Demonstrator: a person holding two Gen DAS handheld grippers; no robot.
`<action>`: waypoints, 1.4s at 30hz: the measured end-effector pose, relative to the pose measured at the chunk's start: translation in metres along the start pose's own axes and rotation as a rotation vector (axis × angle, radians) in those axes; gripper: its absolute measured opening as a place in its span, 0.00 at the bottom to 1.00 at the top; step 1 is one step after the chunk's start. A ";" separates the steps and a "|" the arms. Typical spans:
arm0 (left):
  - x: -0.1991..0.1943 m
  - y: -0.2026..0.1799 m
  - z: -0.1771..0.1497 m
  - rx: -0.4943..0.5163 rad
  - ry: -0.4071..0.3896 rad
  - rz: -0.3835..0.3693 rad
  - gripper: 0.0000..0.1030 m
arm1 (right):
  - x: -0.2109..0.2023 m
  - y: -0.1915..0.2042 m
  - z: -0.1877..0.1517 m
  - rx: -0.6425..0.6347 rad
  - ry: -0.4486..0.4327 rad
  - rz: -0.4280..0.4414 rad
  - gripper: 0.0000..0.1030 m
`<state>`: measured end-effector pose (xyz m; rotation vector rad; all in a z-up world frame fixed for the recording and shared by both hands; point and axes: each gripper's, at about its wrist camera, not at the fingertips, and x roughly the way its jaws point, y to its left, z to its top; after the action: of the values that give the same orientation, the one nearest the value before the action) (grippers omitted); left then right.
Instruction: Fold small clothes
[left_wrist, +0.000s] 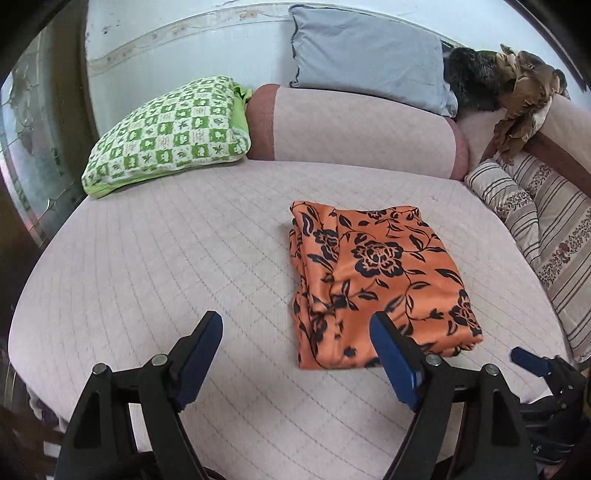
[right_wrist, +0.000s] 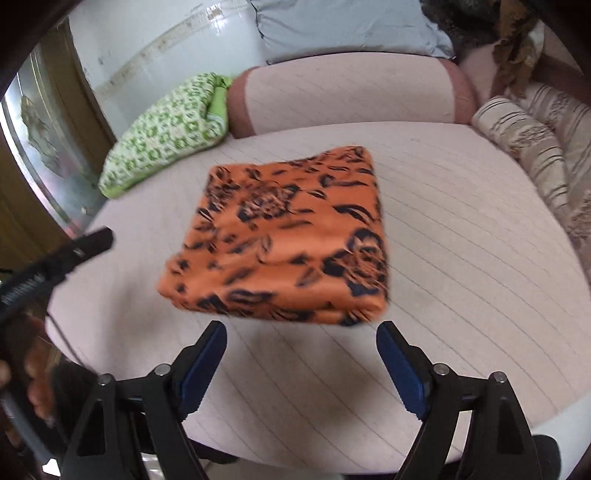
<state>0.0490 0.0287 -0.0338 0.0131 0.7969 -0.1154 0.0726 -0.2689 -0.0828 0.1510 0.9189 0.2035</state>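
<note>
An orange cloth with a dark floral print (left_wrist: 373, 280) lies folded into a rough rectangle on the pale pink bed cover (left_wrist: 166, 266). In the right wrist view the cloth (right_wrist: 288, 236) is blurred and lies just beyond the fingers. My left gripper (left_wrist: 295, 328) is open and empty; its right finger overlaps the cloth's near edge in view, its left finger is over bare cover. My right gripper (right_wrist: 301, 338) is open and empty, just short of the cloth's near edge. The right gripper's tip (left_wrist: 532, 360) shows at the lower right of the left wrist view.
A green checked pillow (left_wrist: 170, 133) lies at the back left. A pink bolster (left_wrist: 354, 125) and a grey pillow (left_wrist: 369, 55) stand behind. A striped cushion (left_wrist: 535, 221) lines the right side. The left gripper's handle (right_wrist: 55, 266) shows at the left.
</note>
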 end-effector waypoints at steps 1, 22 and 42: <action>-0.002 -0.001 -0.001 -0.003 -0.006 0.006 0.80 | -0.005 0.000 -0.002 -0.011 -0.011 -0.020 1.00; -0.012 -0.023 0.002 0.000 0.004 0.028 0.80 | -0.039 0.007 0.023 -0.111 -0.056 -0.190 1.00; -0.014 -0.017 0.006 -0.013 -0.034 0.039 0.82 | -0.045 0.021 0.038 -0.146 -0.075 -0.211 1.00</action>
<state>0.0416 0.0133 -0.0189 0.0147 0.7628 -0.0735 0.0742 -0.2605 -0.0213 -0.0735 0.8351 0.0680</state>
